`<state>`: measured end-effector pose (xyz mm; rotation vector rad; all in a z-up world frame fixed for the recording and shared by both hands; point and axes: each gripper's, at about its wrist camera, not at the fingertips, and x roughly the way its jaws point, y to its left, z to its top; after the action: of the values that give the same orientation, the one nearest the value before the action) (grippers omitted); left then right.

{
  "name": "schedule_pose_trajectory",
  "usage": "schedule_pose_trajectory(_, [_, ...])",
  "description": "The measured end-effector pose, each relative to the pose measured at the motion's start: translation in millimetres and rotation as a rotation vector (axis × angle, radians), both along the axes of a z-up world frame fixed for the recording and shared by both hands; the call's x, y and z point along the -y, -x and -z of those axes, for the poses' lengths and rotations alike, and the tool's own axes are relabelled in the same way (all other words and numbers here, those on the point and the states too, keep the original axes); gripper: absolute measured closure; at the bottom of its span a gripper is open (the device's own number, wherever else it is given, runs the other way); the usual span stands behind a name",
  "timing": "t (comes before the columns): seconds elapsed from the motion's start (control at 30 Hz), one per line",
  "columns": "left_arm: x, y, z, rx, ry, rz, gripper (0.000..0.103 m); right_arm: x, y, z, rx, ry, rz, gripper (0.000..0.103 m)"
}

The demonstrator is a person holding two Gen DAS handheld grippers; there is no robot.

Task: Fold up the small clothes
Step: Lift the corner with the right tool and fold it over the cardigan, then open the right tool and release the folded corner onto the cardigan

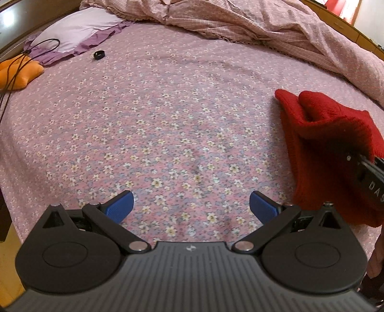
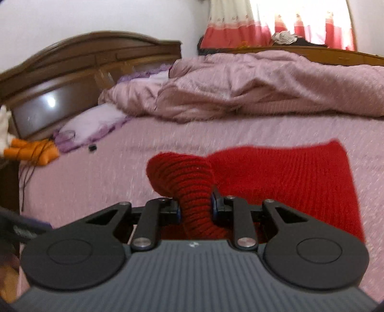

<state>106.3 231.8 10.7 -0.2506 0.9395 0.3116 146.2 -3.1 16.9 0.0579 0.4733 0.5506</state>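
Wooden headboard, curtained window, floral bedsheet

red knit garment: 1 | pillow: 1 | quilt: 1 | black ring: 1 | gripper: 2

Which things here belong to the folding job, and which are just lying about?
In the job: red knit garment; right gripper, jaws shut on it; left gripper, jaws open.

Lying about: pillow, quilt, orange cushion, black ring.
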Motion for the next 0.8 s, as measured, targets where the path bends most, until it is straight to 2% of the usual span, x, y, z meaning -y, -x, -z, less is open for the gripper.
schedule_pose_trajectory(0.1, [-2.2, 2.4, -0.8, 0.003, -0.006, -0.006, 0.0, 1.6, 3.3, -0.4, 0.008, 0.01, -0.012, 0.076])
schedule_pose_trajectory(0.23, [0.7, 4.2, -6.1, 0.017, -0.007, 0.005, 0.0, 10.6, 6.9, -3.2, -0.03, -0.049, -0.008, 0.071])
schedule_pose_trajectory(0.3, [2.6, 5.0, -9.5, 0.022, -0.011, 0.011, 0.0, 13.1, 11.8, -3.6, -0.032, -0.062, -0.015, 0.062])
schedule_pose_trajectory(0.4, [5.3, 6.5, -15.7, 0.029, -0.018, 0.023, 0.0, 13.2, 19.5, -5.5, -0.031, -0.078, -0.027, 0.055])
schedule_pose_trajectory(0.67, [20.4, 4.9, -46.0, 0.097, -0.008, 0.114, 0.0, 42.6, 45.1, -28.1, -0.061, -0.181, -0.074, 0.051])
schedule_pose_trajectory(0.8, [33.3, -4.2, -61.1, 0.127, 0.008, 0.164, 0.0, 64.2, 57.8, -39.6, -0.041, -0.192, -0.048, 0.051])
